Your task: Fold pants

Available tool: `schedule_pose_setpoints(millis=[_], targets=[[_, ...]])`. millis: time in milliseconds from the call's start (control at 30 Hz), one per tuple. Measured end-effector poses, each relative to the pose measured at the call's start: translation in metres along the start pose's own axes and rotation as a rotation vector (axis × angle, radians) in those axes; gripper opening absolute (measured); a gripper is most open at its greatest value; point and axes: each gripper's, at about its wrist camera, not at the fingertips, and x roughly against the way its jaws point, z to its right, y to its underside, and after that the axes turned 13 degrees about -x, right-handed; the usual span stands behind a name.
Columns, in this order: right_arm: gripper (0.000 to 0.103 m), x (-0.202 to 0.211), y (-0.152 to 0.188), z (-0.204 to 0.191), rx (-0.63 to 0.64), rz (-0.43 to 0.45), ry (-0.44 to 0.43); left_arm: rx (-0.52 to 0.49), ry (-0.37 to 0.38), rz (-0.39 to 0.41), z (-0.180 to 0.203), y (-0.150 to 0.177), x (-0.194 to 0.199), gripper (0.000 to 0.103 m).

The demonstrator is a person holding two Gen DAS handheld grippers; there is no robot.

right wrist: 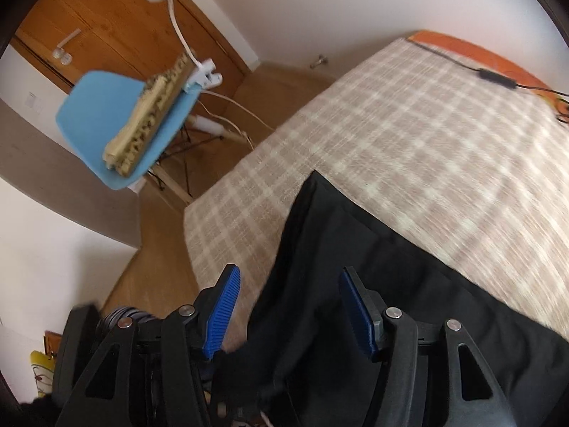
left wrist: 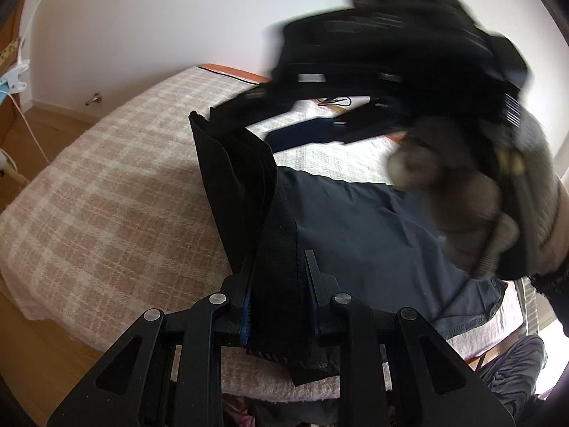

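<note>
Home bedroom: plaid-covered bed (right wrist: 409, 135), wooden door (right wrist: 106, 25).

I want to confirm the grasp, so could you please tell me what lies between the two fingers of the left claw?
In the left wrist view, a band of the black pants fills the gap of the left claw.

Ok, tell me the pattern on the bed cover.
The bed cover is a pink-beige and cream plaid check, clearest in the right wrist view.

2 grippers (left wrist: 277, 270) (right wrist: 290, 288) — 2 pants (left wrist: 242, 185) (left wrist: 373, 231), 1 chair (right wrist: 106, 114).
</note>
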Motion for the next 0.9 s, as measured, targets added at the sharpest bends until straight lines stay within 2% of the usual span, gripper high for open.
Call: schedule_pose_setpoints(millis=[100, 133, 167, 200, 267, 333, 633, 900], targets=[[0.058, -0.024, -0.01, -0.007, -0.006, -0.042, 0.032, -0.009, 0.011, 0.001, 0.001, 0.0, 0.001, 0.022], [0.049, -0.032, -0.012, -0.009, -0.006, -0.053, 0.063, -0.012, 0.016, 0.001, 0.002, -0.001, 0.002, 0.022], [0.034, -0.037, -0.014, -0.008, -0.003, -0.058, 0.094, -0.014, 0.02, 0.002, 0.004, -0.001, 0.002, 0.022], [0.03, -0.041, -0.015, -0.008, -0.001, -0.06, 0.121, -0.015, 0.022, 0.002, 0.004, -0.002, 0.003, 0.021], [0.009, -0.043, -0.017, -0.006, -0.011, -0.048, 0.143, -0.007, 0.038, 0.003, 0.004, -0.004, 0.004, 0.021], [0.004, -0.035, -0.017, -0.001, -0.025, -0.02, 0.135, 0.001, 0.059, 0.01, 0.006, -0.006, 0.008, 0.021], [0.001, 0.042, 0.003, 0.013, -0.061, 0.147, 0.077, -0.095, 0.128, 0.055, 0.048, -0.027, 0.027, 0.021], [0.001, 0.126, 0.039, 0.041, -0.087, 0.307, 0.103, -0.19, 0.243, 0.073, 0.111, -0.052, 0.028, 0.021]])
